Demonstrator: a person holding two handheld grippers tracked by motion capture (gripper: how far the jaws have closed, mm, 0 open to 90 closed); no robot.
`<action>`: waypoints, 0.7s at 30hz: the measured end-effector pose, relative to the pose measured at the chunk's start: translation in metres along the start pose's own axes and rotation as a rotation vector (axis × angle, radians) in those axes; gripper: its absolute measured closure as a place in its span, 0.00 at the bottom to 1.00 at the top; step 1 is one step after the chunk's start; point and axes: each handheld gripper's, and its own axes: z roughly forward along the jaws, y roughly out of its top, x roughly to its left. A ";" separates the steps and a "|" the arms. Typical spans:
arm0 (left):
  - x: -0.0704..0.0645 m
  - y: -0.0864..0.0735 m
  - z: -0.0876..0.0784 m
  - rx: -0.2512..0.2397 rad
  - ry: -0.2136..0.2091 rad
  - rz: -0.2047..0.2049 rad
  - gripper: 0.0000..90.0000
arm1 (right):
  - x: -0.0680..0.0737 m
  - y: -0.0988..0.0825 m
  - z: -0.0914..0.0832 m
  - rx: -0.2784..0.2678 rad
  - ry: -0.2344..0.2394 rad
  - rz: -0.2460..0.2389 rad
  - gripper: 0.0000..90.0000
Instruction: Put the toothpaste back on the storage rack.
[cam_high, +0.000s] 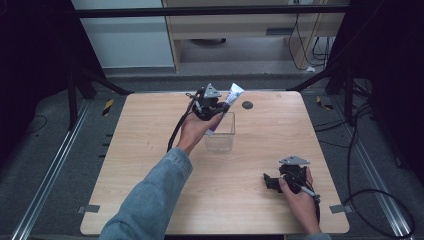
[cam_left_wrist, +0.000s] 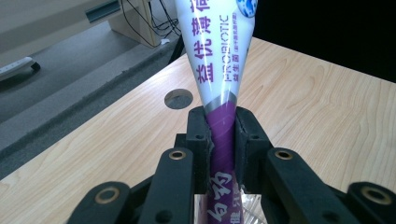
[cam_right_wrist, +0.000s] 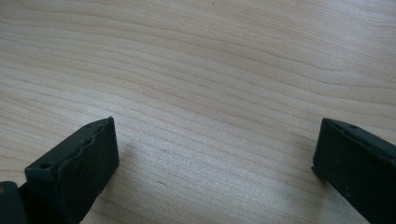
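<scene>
Toothpaste tube (cam_high: 226, 106), white and purple, clamped between the jaws of the left gripper (cam_high: 216, 106), tilted above the clear container (cam_high: 220, 135) at about 12 o'clock on the wooden table (cam_high: 150, 165). Lower end inside the container. Right gripper (cam_high: 270, 181) at 4 o'clock, jaws wide apart, resting low on bare wood.
</scene>
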 end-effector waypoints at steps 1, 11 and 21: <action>0.000 0.000 0.000 0.000 0.000 0.001 0.86 | 0.000 0.000 0.000 0.000 0.000 0.000 0.00; -0.004 -0.007 0.006 0.017 -0.008 0.002 0.86 | 0.000 0.000 0.000 0.001 0.001 0.001 0.00; -0.005 -0.014 0.009 0.032 -0.008 0.000 0.86 | 0.000 0.000 0.000 0.001 0.001 0.002 0.00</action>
